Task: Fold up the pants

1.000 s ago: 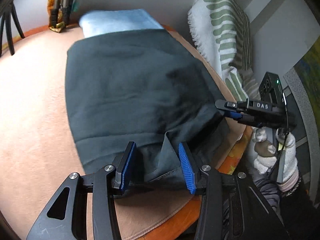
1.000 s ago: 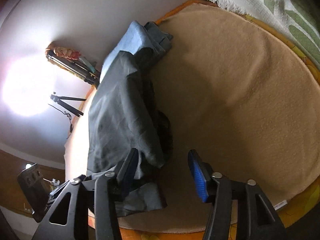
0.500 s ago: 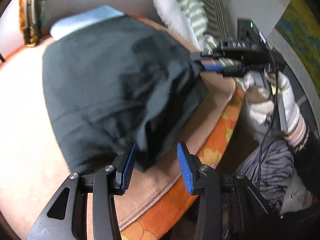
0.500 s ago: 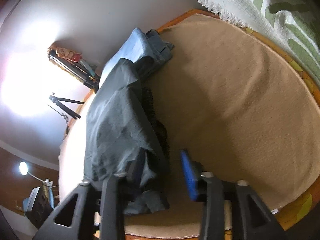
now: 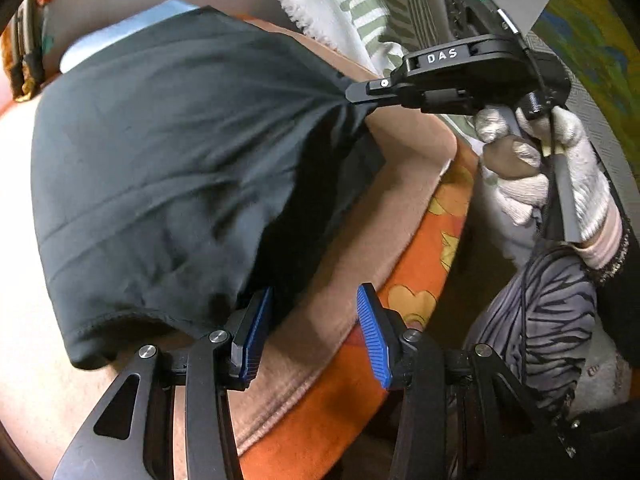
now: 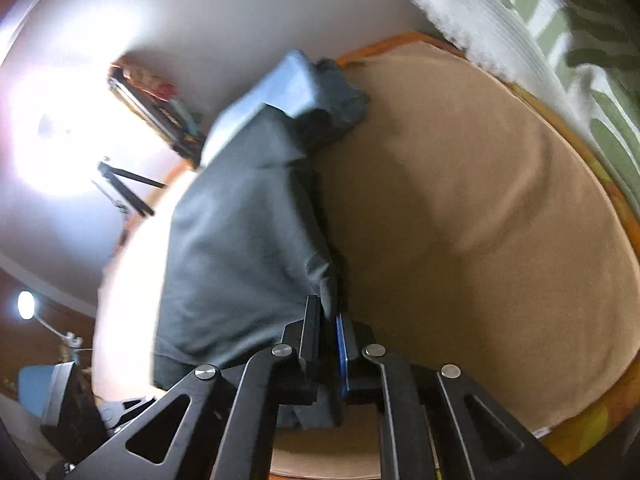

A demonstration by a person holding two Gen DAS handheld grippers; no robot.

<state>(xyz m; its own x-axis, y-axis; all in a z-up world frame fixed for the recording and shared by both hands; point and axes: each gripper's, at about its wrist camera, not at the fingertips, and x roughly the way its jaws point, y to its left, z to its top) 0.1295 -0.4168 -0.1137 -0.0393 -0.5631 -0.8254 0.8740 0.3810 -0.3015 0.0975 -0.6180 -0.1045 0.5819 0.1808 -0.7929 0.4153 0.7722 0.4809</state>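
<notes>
Dark grey pants (image 5: 168, 152) lie spread on a tan blanket (image 5: 404, 168). My right gripper (image 5: 354, 98) comes in from the right, held by a white-gloved hand (image 5: 540, 168). It is shut on the pants' right edge, and the cloth pulls into creases toward it. In the right wrist view the pads of that gripper (image 6: 334, 332) pinch a fold of the pants (image 6: 240, 240). My left gripper (image 5: 312, 336) stands open at the near hem. The cloth rests against its left pad (image 5: 252, 336), with only bare blanket between the pads.
A folded light blue garment (image 5: 120, 32) lies behind the pants near the wall. A white and green striped throw (image 5: 360, 12) lies at the back right. Orange flowered bedding (image 5: 432, 240) edges the blanket. A tripod (image 6: 124, 184) stands by the wall.
The right gripper has closed on the pants' edge. The left gripper has slid toward the bed's edge, and the cloth that was between its pads now lies beside its left pad.
</notes>
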